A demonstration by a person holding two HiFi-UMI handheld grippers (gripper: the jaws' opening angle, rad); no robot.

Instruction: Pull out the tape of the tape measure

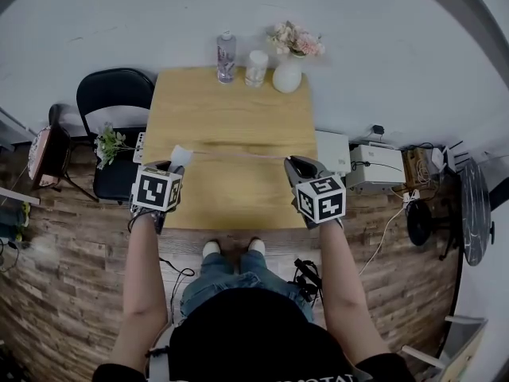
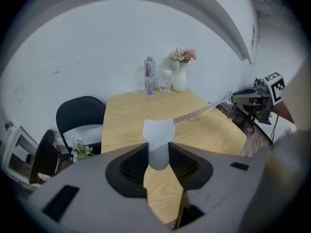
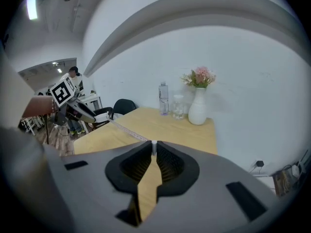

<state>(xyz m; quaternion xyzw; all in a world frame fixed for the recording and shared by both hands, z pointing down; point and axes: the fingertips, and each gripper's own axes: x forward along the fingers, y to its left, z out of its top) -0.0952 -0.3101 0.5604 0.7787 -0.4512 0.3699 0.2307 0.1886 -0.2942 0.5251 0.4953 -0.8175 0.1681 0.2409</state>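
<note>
The tape measure's white case (image 2: 158, 139) sits between the jaws of my left gripper (image 2: 158, 152), which is shut on it. In the head view the case (image 1: 180, 157) pokes out ahead of the left gripper (image 1: 173, 165) at the table's left edge. The pale tape (image 1: 238, 153) stretches across the wooden table (image 1: 231, 110) to my right gripper (image 1: 299, 165). That gripper (image 3: 154, 152) is shut on the tape's white end (image 3: 154, 144). From there the tape (image 3: 127, 131) runs off to the left gripper (image 3: 73, 108). Both grippers hover near the table's front half.
At the table's far edge stand a water bottle (image 1: 226, 56), a glass (image 1: 256, 68) and a white vase with pink flowers (image 1: 288, 74). A black chair (image 1: 115, 106) and a small plant (image 1: 110, 143) are on the left. White boxes (image 1: 374, 165) lie on the floor at right.
</note>
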